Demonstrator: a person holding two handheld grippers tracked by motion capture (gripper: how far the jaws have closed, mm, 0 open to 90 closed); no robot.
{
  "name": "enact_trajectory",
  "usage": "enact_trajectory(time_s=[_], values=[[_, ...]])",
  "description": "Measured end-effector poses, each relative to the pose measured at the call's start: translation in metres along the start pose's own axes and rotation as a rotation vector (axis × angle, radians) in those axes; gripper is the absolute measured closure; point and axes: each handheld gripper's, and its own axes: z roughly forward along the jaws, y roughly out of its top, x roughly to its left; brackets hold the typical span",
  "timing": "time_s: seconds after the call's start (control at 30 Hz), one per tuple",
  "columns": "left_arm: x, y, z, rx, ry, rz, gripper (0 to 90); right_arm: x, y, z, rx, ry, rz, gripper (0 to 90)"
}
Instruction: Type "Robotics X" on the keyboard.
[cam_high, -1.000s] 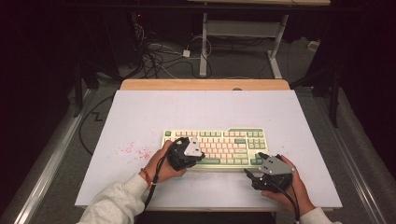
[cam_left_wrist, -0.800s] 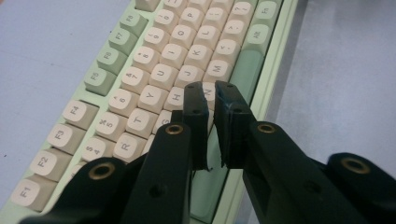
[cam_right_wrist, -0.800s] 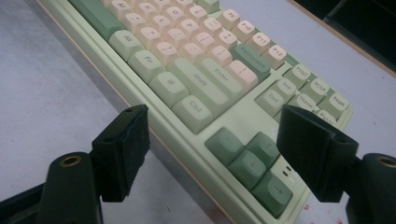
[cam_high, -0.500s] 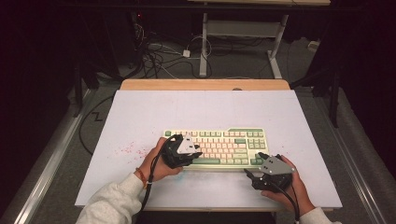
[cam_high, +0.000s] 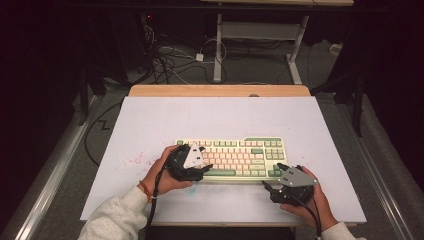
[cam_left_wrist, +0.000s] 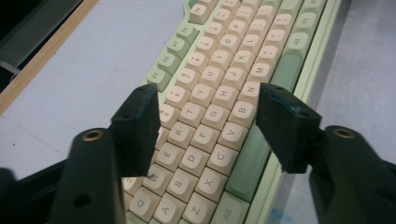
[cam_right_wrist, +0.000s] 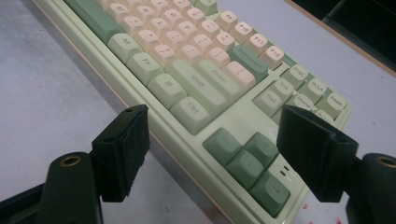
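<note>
1. Since the earlier frames the left tool (cam_high: 192, 162) has shifted slightly over the keyboard's (cam_high: 235, 155) left end, and its jaws have just been opening; they now stand wide above the letter keys (cam_left_wrist: 205, 116) with nothing pinched.
2. At the lower right of the high view, the right tool (cam_high: 280, 187) hangs off the keyboard's near right corner by the arrow keys (cam_right_wrist: 247, 158), jaws wide and empty.
3. Lying flat at the centre of the desk (cam_high: 150, 125), the keyboard looks rigid and moderately heavy, with smooth plastic keycaps that could pop off.
4. Its thin case edges at both short ends seem the safest holds, not the keys.
5. Red specks (cam_high: 135, 160) mark the desk at the left; whether they are loose is hard to tell. Nothing blocks either tool.
</note>
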Motion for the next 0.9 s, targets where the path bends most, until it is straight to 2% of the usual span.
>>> enact_trajectory(time_s=[0.13,0.23,0.37,0.53,0.6,0.9], values=[[0.001,-0.005,-0.003,-0.012,0.014,-0.009,26.4,-0.001,0.000,-0.001,-0.003,-0.003,0.002,25.8],[0.002,-0.008,-0.005,-0.024,0.018,-0.027,23.0,-0.001,0.000,-0.001,-0.003,-0.005,0.001,25.8],[0.003,-0.016,-0.008,-0.033,0.044,-0.039,20.0,-0.001,0.000,-0.001,-0.004,-0.007,0.002,25.8],[0.006,-0.024,-0.015,-0.052,0.071,-0.058,19.7,-0.002,0.000,-0.002,-0.005,-0.010,0.004,25.8],[0.007,-0.026,-0.018,-0.058,0.067,-0.069,19.7,-0.002,0.000,-0.002,-0.007,-0.012,0.004,25.8],[0.010,-0.047,-0.029,-0.050,0.105,-0.118,20.1,-0.004,0.000,-0.003,-0.012,-0.020,0.012,25.8]])
